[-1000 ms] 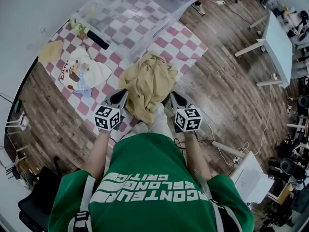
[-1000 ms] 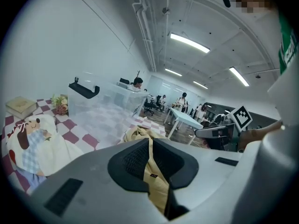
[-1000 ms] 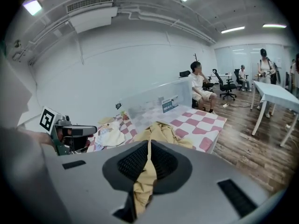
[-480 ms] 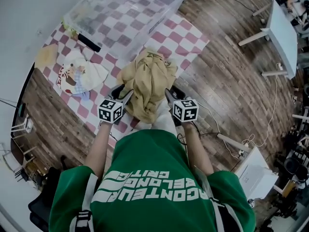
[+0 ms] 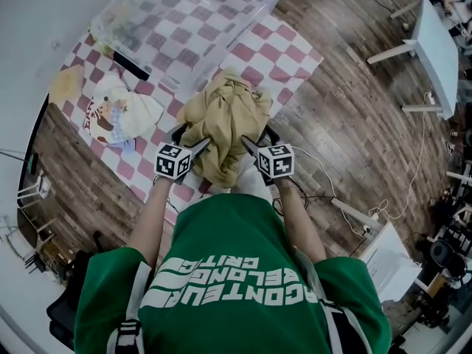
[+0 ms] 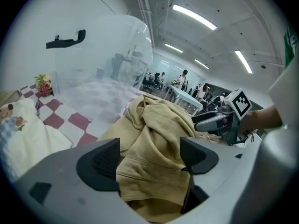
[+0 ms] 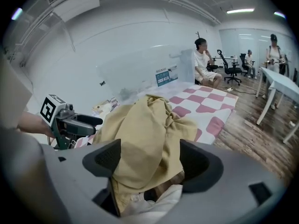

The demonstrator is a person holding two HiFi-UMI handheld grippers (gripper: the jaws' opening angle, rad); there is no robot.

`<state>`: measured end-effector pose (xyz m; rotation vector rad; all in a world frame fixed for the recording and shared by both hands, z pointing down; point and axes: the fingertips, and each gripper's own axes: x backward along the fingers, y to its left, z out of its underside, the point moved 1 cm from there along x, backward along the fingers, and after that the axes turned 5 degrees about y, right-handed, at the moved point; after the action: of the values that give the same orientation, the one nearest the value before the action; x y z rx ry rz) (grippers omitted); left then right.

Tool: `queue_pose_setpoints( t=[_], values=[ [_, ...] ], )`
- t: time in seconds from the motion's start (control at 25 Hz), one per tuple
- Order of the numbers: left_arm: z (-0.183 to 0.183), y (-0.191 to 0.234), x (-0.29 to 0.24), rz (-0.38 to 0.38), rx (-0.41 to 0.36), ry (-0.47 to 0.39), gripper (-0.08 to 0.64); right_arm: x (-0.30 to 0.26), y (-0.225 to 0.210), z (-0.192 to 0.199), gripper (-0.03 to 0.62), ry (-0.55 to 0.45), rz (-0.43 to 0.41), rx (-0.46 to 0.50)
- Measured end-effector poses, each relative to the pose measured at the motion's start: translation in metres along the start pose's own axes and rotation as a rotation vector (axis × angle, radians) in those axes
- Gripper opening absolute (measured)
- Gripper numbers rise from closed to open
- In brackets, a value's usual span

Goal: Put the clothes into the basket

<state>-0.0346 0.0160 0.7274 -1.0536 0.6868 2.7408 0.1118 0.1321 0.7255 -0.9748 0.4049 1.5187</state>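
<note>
Now left hand-held gripper point(image 5: 193, 140), right hand-held gripper point(image 5: 258, 139) opening, tan garment point(image 5: 221, 118) between jaws

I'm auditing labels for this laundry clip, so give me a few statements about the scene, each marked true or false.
1. The tan hoodie lies inside the clear plastic bin. False: it is outside the bin, bunched between the left gripper and the right gripper, whose jaws are opening with cloth between them.
2. A white printed garment lies on the checkered mat, to the left of the hoodie. True.
3. The floor around the mat is grey carpet. False: it is wooden boards.
4. The bin stands on the checkered mat, beyond the hoodie. True.
</note>
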Motion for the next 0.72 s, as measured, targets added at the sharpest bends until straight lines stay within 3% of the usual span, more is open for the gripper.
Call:
queue_pose_setpoints(
  t=[0.24, 0.72],
  values=[
    [0.017, 0.013, -0.022, -0.021, 0.014, 0.084, 0.402, -0.026, -0.009, 0.002, 0.391, 0.021, 0.005, 0.004],
    [0.031, 0.025, -0.054, -0.006, 0.039, 0.175, 0.423, -0.058, -0.024, 0.015, 0.415, 0.106, -0.051, -0.067]
  ],
)
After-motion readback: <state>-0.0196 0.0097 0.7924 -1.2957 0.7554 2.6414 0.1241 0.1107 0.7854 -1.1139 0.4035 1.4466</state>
